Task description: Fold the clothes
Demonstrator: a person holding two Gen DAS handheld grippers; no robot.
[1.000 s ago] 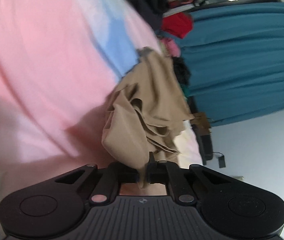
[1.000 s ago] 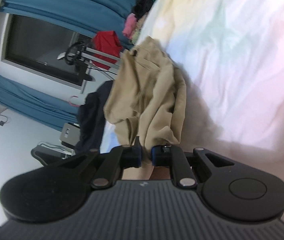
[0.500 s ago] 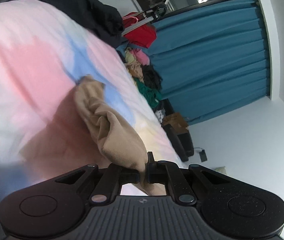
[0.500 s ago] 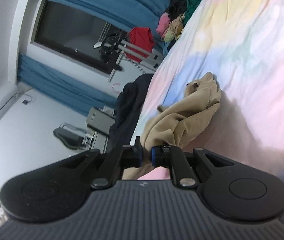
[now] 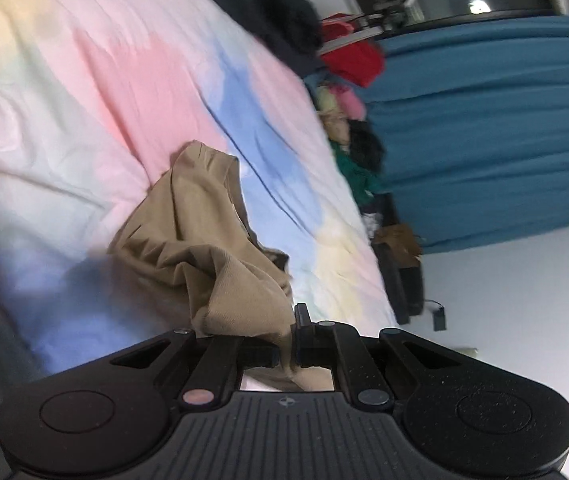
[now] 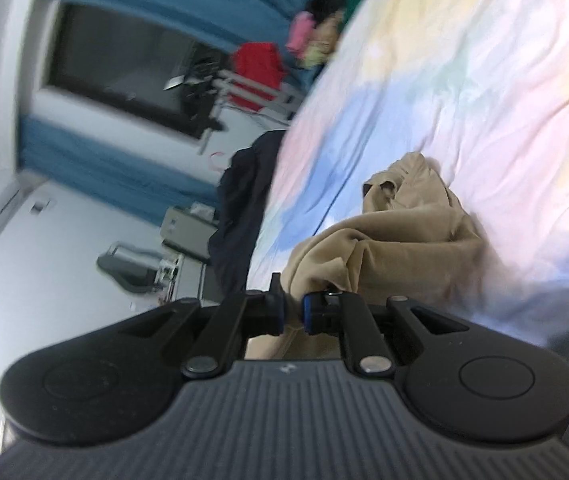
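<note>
Blue curtains (image 5: pixel 480 136), dark window (image 6: pixel 124 64)

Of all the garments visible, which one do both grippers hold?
The tan ribbed garment, pinched by the left gripper and right gripper. The red garment and dark garment lie untouched beyond the bed.

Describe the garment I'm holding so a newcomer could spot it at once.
Start from the bed's pastel pink, blue and yellow tie-dye sheet. On it lies a crumpled tan knit garment, rumpled in loose folds, one end rising to the left gripper and another to the right gripper, jaws shut on it. It is the only garment on the sheet's open middle; the other clothes are piled at the bed's edges.
</note>
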